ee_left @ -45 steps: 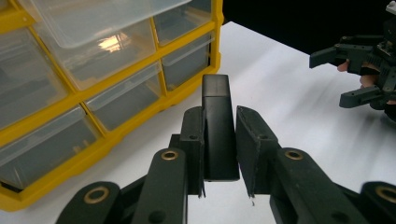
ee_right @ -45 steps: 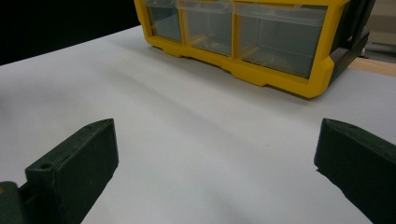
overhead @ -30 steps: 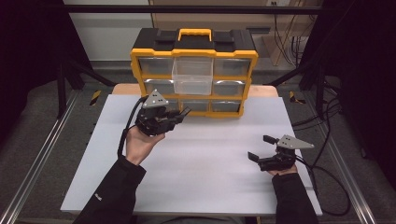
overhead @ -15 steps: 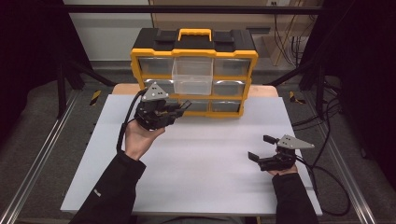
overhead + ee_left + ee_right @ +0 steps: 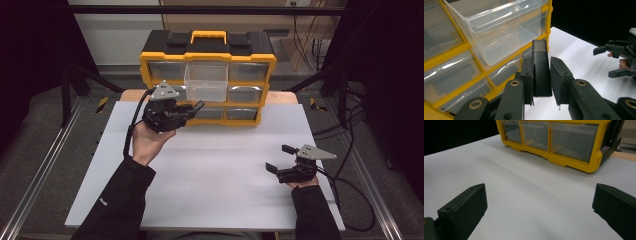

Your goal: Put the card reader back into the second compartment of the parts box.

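The left gripper (image 5: 192, 109) is seen higher against the organiser (image 5: 207, 75) than a second ago, now level with its lower drawer rows instead of in front of its base. A black block (image 5: 540, 68) is clamped upright between its jaws in the left gripper view, its top standing clear above the pads; the grip is unchanged. The right gripper (image 5: 280, 159) is found where it was, low over the white table top (image 5: 220, 170) at the near right, its jaws held wide apart with nothing between them.

The clear drawer (image 5: 206, 81) in the top row is pulled out and stands just beyond and above the block. The other drawers are pushed in. In the left gripper view the pulled-out drawer's front wall hangs directly behind the block's top, the yellow frame below it. Between the two grippers only bare table is noted. Cables (image 5: 345, 125) are hung off the table's right edge.
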Demonstrator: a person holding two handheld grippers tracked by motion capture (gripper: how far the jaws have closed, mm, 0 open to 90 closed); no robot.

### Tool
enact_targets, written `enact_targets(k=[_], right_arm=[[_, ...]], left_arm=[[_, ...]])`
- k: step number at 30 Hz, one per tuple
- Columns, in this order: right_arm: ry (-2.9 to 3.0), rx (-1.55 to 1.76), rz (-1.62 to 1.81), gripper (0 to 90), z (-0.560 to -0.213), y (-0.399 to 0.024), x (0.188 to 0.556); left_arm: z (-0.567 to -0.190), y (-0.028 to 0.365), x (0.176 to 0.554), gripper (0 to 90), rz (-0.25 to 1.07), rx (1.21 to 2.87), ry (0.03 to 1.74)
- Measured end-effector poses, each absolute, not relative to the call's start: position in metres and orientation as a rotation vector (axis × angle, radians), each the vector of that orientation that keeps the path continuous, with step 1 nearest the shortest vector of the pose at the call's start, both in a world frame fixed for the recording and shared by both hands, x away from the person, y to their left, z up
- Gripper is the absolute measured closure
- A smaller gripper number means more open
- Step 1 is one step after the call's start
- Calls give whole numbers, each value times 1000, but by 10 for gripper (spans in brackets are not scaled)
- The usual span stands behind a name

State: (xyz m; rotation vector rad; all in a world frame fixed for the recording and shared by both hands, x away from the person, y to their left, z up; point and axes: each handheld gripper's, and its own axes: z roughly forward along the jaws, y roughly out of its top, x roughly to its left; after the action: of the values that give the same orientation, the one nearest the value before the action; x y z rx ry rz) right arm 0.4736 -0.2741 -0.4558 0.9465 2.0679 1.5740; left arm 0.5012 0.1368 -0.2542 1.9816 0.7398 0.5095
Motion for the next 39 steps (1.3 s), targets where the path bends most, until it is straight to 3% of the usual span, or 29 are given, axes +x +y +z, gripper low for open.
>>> enact_targets(k=[39], right_arm=[[2067, 949, 1577, 3, -456, -274, 473]], left_arm=[[-214, 133, 509, 722, 562, 1945, 727]])
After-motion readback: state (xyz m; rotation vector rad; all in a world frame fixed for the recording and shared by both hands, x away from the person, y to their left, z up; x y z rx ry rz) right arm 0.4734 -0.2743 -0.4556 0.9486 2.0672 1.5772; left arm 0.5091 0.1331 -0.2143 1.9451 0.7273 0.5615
